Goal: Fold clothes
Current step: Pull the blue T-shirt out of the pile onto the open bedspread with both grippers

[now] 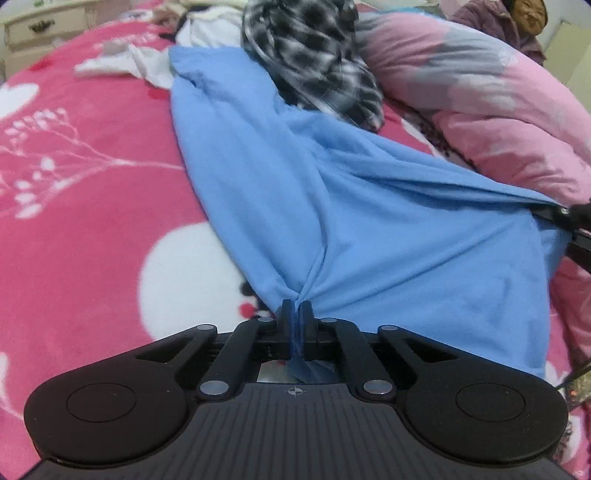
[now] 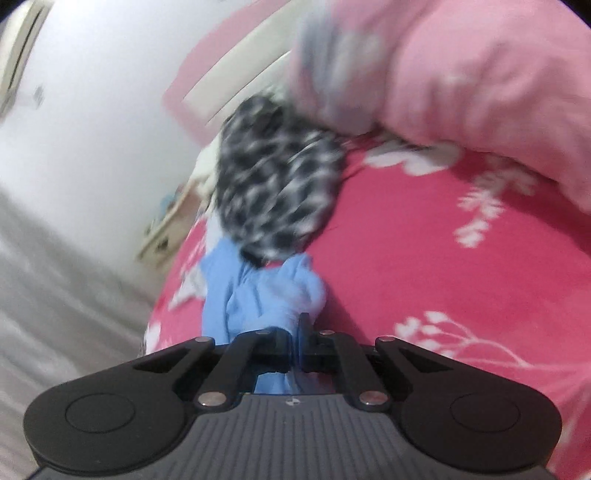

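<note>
A light blue garment lies stretched across the pink patterned bedspread. My left gripper is shut on a bunched edge of it near the bottom of the left wrist view, and the cloth fans out from the pinch. At that view's right edge, my right gripper holds another part of the same garment. In the blurred right wrist view the right gripper is shut on a crumpled fold of the blue garment. A black-and-white checked garment lies heaped on the blue one's far end.
A pink quilt is piled along the right side of the bed. White clothes lie at the far end, by a cream bedside cabinet. A person in a purple top is at the far right. Grey floor lies beyond the bed's edge.
</note>
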Demonstrator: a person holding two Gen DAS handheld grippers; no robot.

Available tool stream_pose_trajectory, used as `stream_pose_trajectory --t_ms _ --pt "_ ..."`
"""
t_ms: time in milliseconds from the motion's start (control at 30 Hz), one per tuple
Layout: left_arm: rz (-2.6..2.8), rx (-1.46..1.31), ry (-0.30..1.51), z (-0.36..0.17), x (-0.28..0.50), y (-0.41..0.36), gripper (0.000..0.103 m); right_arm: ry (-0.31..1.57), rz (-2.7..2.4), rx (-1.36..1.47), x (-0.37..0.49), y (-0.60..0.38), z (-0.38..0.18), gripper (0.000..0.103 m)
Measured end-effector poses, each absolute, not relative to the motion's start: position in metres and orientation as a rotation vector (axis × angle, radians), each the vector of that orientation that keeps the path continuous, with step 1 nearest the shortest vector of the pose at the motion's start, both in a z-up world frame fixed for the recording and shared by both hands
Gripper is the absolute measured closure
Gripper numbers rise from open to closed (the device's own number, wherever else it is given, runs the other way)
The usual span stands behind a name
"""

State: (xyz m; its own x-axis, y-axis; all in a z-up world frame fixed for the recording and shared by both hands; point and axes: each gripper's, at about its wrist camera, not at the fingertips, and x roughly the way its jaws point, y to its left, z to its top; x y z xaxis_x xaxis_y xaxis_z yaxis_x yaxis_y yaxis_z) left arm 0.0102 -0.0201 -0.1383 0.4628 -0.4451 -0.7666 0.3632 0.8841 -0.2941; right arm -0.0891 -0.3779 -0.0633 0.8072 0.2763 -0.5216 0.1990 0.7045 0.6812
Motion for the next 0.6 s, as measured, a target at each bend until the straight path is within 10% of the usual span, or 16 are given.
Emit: stream_pose_trajectory --t_ms 600 --pt "-0.267 -0.021 1.004 -0.122 -0.029 0.069 0.103 0.571 0.061 0.814 -0.173 -0.417 -0.038 0.099"
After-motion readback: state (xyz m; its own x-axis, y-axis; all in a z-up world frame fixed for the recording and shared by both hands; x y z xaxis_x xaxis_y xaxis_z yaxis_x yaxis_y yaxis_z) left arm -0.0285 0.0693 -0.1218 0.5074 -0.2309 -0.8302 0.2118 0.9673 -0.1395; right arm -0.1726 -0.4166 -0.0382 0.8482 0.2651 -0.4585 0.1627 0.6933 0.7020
